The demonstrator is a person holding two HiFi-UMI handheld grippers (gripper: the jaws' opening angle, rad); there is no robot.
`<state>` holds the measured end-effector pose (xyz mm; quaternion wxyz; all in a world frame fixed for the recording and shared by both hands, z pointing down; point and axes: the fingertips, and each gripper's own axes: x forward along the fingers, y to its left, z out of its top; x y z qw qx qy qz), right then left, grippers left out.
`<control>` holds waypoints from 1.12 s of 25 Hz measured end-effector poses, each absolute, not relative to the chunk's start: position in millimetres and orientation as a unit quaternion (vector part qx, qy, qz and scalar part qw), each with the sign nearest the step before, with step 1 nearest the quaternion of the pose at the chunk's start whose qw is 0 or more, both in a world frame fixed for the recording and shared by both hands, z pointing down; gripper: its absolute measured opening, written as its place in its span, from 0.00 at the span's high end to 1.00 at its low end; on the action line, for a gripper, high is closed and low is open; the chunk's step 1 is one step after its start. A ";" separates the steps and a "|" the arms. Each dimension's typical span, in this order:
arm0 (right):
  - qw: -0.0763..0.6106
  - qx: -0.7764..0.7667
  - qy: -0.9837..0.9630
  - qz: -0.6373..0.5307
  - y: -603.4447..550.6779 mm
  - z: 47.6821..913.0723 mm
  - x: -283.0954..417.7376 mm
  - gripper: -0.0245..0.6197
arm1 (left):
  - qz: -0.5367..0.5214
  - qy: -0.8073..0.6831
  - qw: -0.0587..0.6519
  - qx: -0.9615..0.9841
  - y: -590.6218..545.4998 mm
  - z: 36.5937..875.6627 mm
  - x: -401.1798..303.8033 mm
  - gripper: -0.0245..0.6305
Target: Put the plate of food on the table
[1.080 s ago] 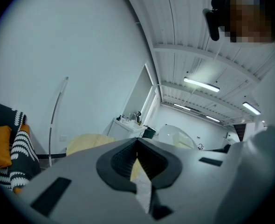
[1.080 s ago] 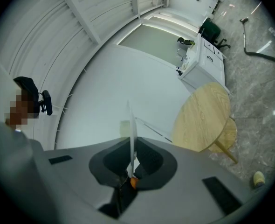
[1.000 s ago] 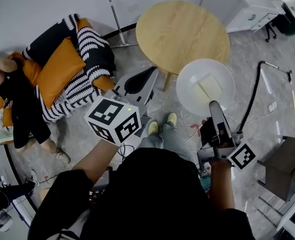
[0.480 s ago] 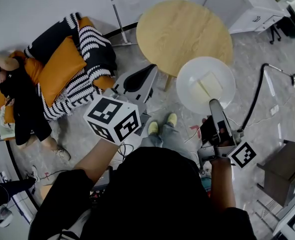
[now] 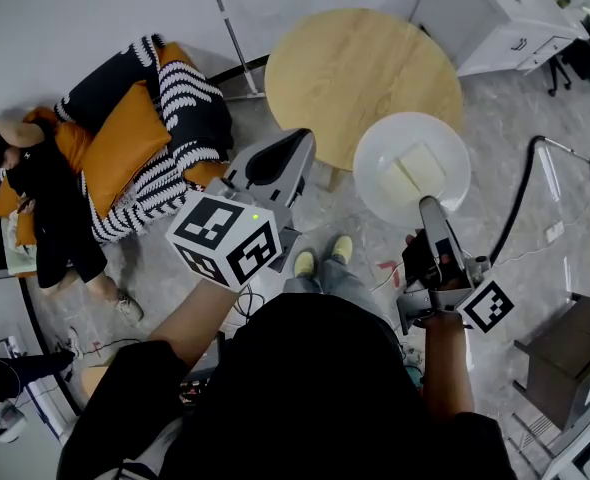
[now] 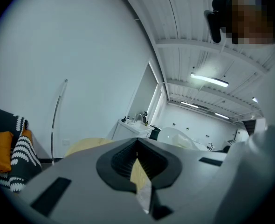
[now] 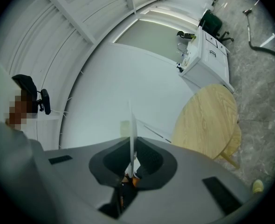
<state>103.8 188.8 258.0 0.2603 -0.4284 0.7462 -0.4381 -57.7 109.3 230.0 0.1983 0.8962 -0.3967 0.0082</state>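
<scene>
A white plate with pale yellow food on it hangs in the air just short of the round wooden table. My right gripper is shut on the plate's near rim. In the right gripper view the plate shows edge-on between the jaws of the right gripper, with the table ahead to the right. My left gripper floats to the left of the plate, shut and holding nothing. In its own view the left gripper points at the table.
A person lies on a seat with orange cushions and a striped blanket at the left. A white cabinet stands behind the table. A black hose crosses the floor at the right, near a dark stool.
Both grippers and the plate have moved a little towards the table. The right gripper's hold on the plate is the same.
</scene>
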 end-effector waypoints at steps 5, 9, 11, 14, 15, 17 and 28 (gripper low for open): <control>0.261 -0.419 0.745 -0.448 159.9 269.4 130.9 0.92 | 0.019 -0.404 0.196 0.893 83.7 234.9 -32.2 0.95; 0.264 -0.410 0.745 -0.455 129.5 273.9 146.4 0.92 | 0.024 -0.413 0.196 0.889 55.2 237.0 -17.2 0.95; 0.264 -0.403 0.747 -0.458 123.3 271.7 145.3 0.92 | 0.026 -0.415 0.195 0.889 50.5 232.5 -15.7 0.95; 0.261 -0.397 0.752 -0.457 115.3 272.6 145.5 0.92 | 0.028 -0.414 0.191 0.890 45.6 228.6 -12.1 0.95; 0.262 -0.396 0.752 -0.457 114.4 273.0 146.1 0.92 | 0.029 -0.414 0.189 0.890 45.9 227.6 -10.9 0.95; 0.265 -0.393 0.751 -0.460 116.4 273.9 147.2 0.92 | 0.031 -0.416 0.186 0.890 50.3 225.0 -9.4 0.95; 0.269 -0.385 0.754 -0.459 115.0 269.5 144.2 0.92 | 0.029 -0.420 0.176 0.890 50.7 214.0 -11.3 0.95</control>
